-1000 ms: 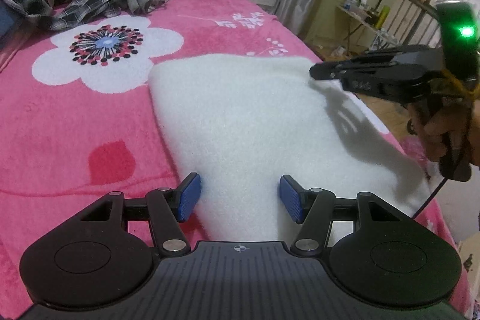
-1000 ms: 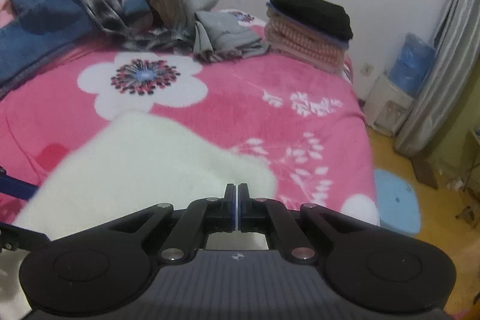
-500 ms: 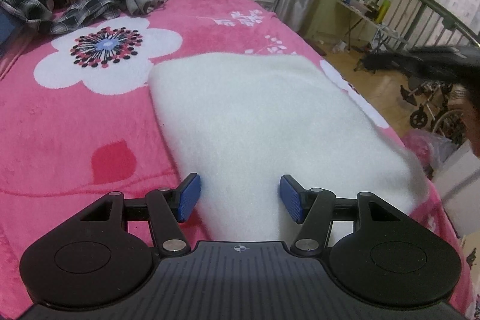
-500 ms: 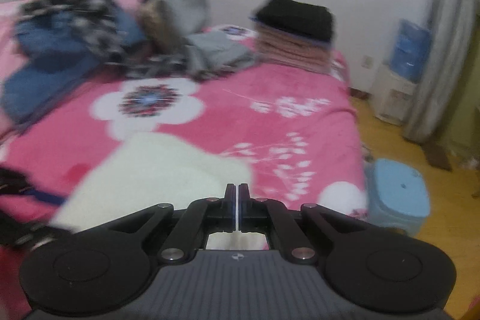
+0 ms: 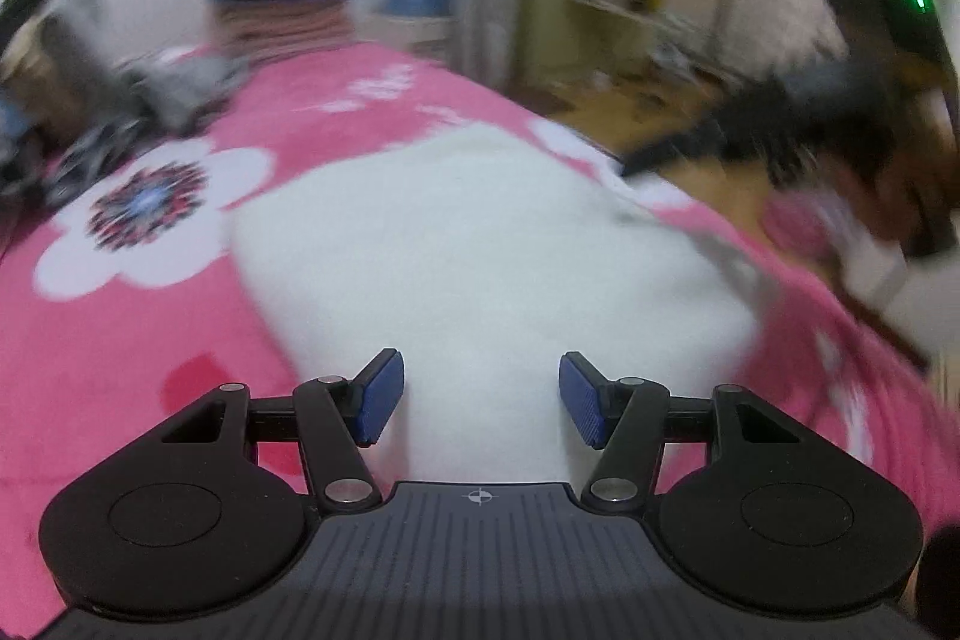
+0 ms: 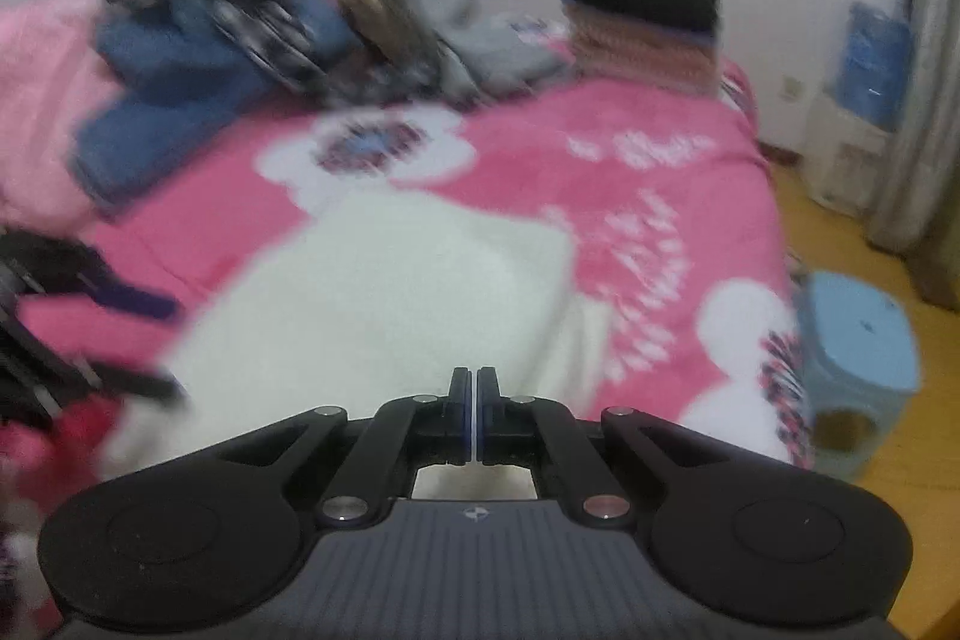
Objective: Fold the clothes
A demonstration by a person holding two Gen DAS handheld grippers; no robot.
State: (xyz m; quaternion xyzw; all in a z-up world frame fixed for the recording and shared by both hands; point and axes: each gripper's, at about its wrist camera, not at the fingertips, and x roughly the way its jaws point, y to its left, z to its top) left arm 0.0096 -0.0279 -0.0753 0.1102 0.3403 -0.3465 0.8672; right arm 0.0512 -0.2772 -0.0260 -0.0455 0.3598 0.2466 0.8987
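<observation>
Jaws: those of the left gripper [image 5: 480, 397] stand released, blue ribbed pads apart with nothing pressed between them, the white garment [image 5: 480, 244] showing below the gap; those of the right gripper [image 6: 474, 415] are clenched pad to pad on nothing. Item in hand: one white fleecy garment, thick and soft-napped, lying flat as a broad rounded slab on the near middle of the bed [image 6: 660, 148], its edges blurred so no hem or sleeve can be told. Bedding: a plush pink blanket with large white flower prints. Further stock: a loose heap of unfolded clothes [image 6: 270, 28], denim, plaid and grey knit, at the far left of the bed; a squared stack of folded pieces [image 6: 645, 22], black on top over pink, at the far right corner. Handling note, as judgement: the fleece looks bulky and springy, so a fold wants a grip on one edge or corner with each gripper, taking the full thickness, carried level across and laid down edge to edge, then smoothed; a shallow pinch may slip off the nap.
</observation>
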